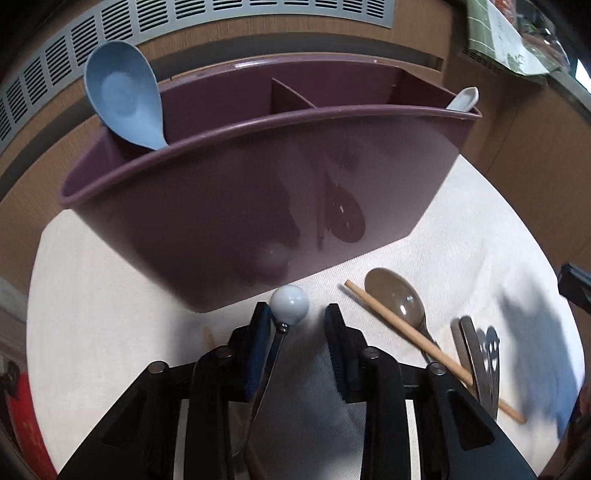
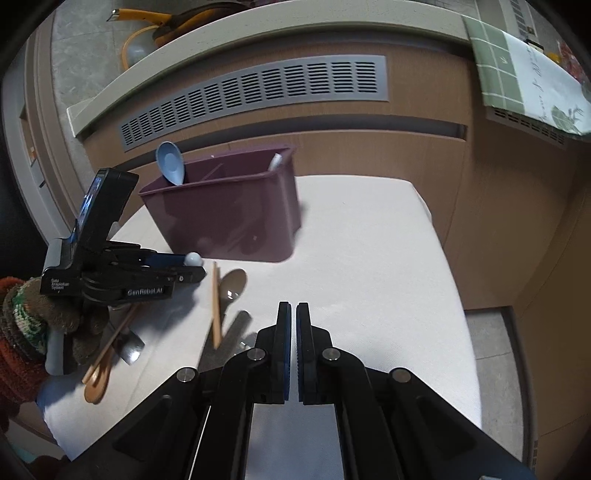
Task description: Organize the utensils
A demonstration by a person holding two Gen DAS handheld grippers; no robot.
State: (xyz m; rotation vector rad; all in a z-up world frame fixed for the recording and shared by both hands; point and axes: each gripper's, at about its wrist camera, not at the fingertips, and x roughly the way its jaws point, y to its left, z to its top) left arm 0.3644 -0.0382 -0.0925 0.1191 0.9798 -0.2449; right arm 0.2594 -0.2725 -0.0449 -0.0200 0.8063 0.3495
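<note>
The left hand-held gripper (image 1: 297,325) stands partly open around a ball-ended metal utensil (image 1: 289,301), before the purple caddy (image 1: 258,199); the right hand-held gripper (image 2: 293,314) is closed, empty.

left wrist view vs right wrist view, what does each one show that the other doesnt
Only the left wrist view shows a ball-ended metal utensil lying against one finger of the left gripper, the other finger clear of it, and a slotted metal utensil at the right.

Only the right wrist view shows the right gripper shut on nothing, the gloved hand on the left gripper, a wooden spoon and yellow tools on the ledge.

Both show the purple caddy holding the blue spoon, the brown spoon and the chopstick.
</note>
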